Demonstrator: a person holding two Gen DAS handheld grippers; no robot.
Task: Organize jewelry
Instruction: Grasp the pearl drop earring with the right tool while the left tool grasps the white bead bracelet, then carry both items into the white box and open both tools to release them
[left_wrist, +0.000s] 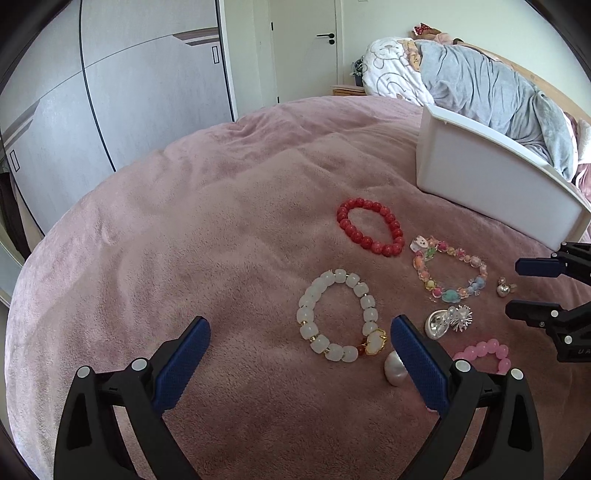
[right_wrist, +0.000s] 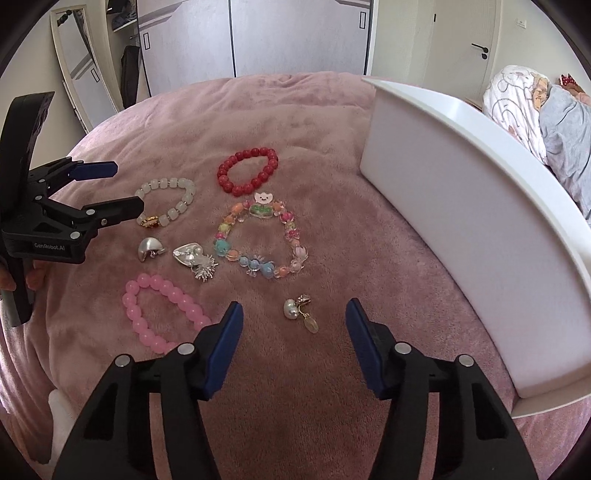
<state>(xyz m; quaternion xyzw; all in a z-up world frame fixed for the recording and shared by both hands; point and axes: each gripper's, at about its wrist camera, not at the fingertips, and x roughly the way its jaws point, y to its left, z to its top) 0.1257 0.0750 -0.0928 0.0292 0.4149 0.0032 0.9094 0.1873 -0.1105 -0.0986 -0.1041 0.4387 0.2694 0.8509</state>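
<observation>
Looking through the left wrist view, the left gripper (left_wrist: 299, 332) is seen spread wide at the bottom of the frame, with nothing held between its blue pads. The white bracelet (left_wrist: 341, 317) lies just beyond the tips, in the lower middle, and a pearly shell-shaped piece (left_wrist: 395, 369) is touching or almost touching the right pad. If the gripper is closed here, this small piece could be pushed aside or caught together with the bracelet. The red bracelet (left_wrist: 371, 227) lies above it, and the multicolour bracelet (left_wrist: 448, 271) to the right. The white box (left_wrist: 495, 181) stands at the upper right, its inside hidden (so it cannot be told whether it has compartments). The bedcover (left_wrist: 184, 221) is soft and plush, and small items could be pressed into it and missed.

In the right wrist view, the right gripper (right_wrist: 294, 317) is also spread apart and empty at the bottom of the frame. A small pearl earring (right_wrist: 301, 312) lies between and just beyond its tips. Because it is tiny and has a dangling part, it could slip from the pads or be lost in the pile. The pink bracelet (right_wrist: 162, 317) lies close to the left pad and could be dragged by accident. A silver brooch (right_wrist: 194, 260) sits above it, near the frame's centre-left. The box wall is tall at the right, so a low carry could knock against it.
</observation>
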